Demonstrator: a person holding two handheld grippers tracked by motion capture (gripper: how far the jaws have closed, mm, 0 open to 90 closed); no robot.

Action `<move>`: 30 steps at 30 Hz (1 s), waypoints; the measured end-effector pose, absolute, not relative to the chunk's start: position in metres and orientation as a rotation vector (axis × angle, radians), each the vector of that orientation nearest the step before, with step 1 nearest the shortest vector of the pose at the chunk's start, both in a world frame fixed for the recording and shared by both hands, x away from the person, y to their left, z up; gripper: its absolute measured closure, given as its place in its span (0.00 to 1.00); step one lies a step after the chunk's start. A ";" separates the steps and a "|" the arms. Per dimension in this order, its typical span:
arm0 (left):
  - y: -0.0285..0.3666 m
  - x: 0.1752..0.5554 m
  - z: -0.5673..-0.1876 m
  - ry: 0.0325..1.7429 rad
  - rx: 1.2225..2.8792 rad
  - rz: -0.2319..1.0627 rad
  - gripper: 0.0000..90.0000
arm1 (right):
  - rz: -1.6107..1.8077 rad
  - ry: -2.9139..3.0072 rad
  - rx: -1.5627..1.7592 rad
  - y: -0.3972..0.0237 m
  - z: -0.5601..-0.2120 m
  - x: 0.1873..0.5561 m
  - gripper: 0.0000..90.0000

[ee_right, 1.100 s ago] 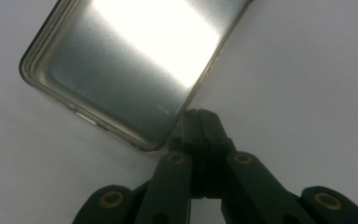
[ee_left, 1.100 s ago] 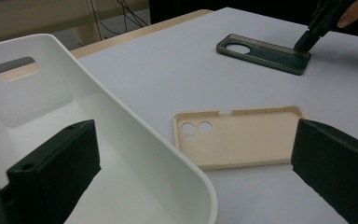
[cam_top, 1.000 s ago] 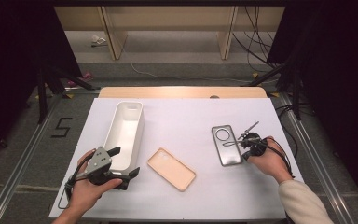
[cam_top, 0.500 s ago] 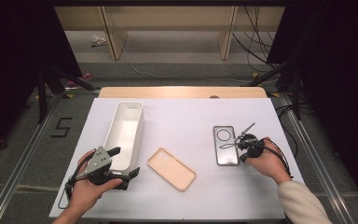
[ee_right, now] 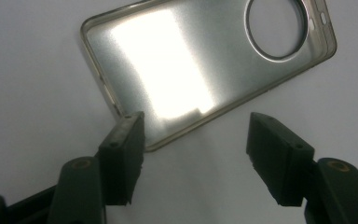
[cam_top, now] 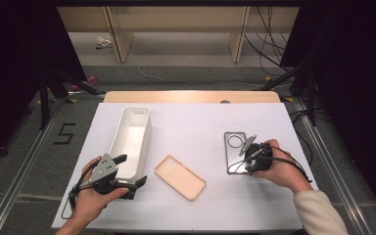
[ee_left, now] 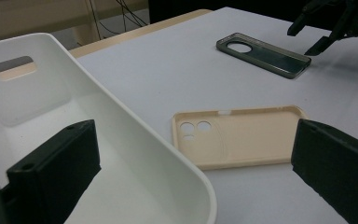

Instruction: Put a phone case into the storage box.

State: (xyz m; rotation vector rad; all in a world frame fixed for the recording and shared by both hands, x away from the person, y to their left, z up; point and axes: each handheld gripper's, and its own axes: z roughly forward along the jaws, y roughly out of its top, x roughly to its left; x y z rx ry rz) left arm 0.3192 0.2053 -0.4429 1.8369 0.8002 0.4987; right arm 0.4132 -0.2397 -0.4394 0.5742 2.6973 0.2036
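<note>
One grey phone case flat | long axis front-to-back | camera hole far end

Grey phone case; beige phone case; white bin.

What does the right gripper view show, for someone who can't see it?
The right gripper has its two black jaws open, just opened, above one long edge of a grey see-through phone case lying flat on the white table. Nothing is gripped. The case has a big round camera hole near its far end and shines brightly in the middle.
</note>
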 end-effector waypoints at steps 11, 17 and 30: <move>0.205 0.319 -0.443 0.800 1.838 0.498 0.01 | 0.233 2.748 0.457 -0.228 -0.436 0.408 0.30; 0.205 0.319 -0.444 0.800 1.839 0.498 0.01 | 0.209 2.766 0.426 -0.221 -0.440 0.407 0.29; 0.205 0.319 -0.444 0.800 1.839 0.499 0.01 | 0.168 2.782 0.369 -0.215 -0.443 0.407 0.28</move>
